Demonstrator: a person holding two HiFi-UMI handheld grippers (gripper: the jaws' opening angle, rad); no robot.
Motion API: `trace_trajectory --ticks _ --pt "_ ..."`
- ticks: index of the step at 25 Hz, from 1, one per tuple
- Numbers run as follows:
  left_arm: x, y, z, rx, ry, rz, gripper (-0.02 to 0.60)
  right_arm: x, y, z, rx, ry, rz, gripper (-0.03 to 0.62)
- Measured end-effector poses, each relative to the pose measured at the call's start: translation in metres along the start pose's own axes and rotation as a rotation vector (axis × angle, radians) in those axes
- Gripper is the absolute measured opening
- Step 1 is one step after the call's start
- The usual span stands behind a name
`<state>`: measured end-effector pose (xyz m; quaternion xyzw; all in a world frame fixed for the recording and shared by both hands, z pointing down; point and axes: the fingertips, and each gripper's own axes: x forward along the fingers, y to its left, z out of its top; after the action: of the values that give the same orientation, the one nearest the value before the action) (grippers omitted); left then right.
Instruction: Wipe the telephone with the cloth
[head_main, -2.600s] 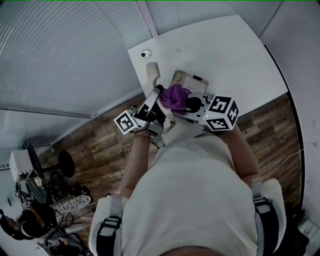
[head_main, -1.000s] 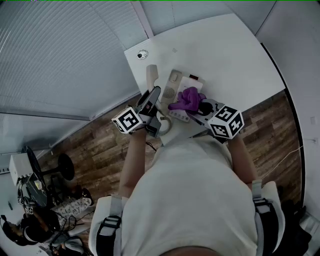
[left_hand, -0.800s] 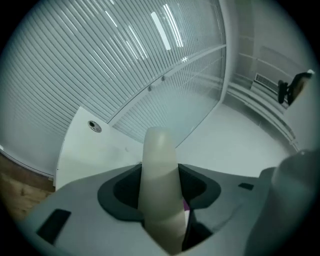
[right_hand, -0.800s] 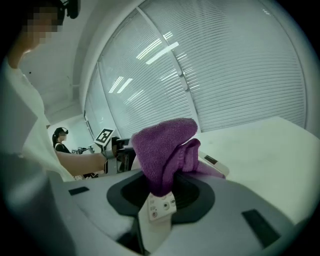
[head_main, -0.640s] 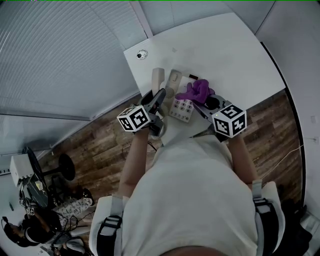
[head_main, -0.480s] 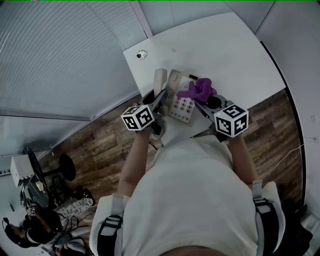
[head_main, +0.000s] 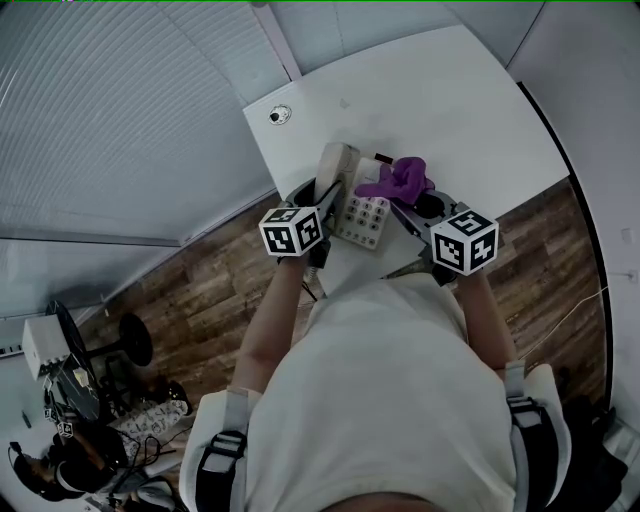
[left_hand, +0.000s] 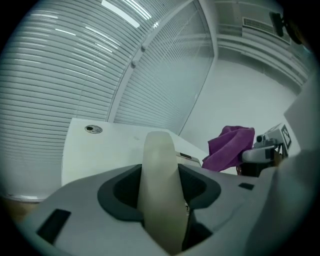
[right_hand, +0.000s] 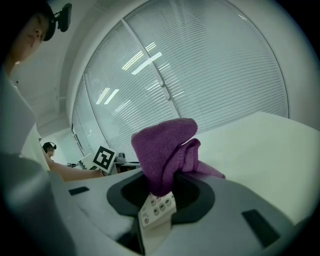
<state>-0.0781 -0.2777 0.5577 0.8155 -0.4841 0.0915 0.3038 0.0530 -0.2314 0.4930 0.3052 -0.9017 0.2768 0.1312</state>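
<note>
Telephone (head_main: 362, 215) is off-white with small round keys, handset (head_main: 335, 165) lifted off.

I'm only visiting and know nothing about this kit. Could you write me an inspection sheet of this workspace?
Surface: white table, clean-looking.
Job's things: telephone base on the table; handset lifted off it; purple cloth held over the base.
Clutter: small round fitting near the table's far corner.
Grippers: left gripper shut on the handset; right gripper shut on the purple cloth.
Cables: nothing seen.
Surroundings: window blinds, wooden floor.
</note>
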Motion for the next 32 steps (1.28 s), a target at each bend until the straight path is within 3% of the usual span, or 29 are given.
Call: trace_trajectory --ticks 9,15,21,24,32 --pt "0.007 0.004 -0.004 0.091 0.034 0.086 0.224 0.001 -0.004 0.000 0.011 0.005 -0.004 0.120" --pt "0.013 -0.008 -0.011 0.166 0.081 0.077 0.224 0.002 -0.005 0.001 0.012 0.008 -0.002 0.120" --pt "0.019 -0.005 -0.016 0.264 0.107 0.116 0.225 0.003 -0.006 -0.001 0.014 0.012 -0.001 0.120" --pt "0.017 -0.007 -0.015 0.244 0.088 0.108 0.238 0.003 -0.008 -0.002 0.016 0.015 -0.003 0.120" --pt "-0.015 -0.004 -0.011 0.104 -0.021 0.133 0.256 0.003 -0.002 -0.005 0.033 -0.001 -0.003 0.120"
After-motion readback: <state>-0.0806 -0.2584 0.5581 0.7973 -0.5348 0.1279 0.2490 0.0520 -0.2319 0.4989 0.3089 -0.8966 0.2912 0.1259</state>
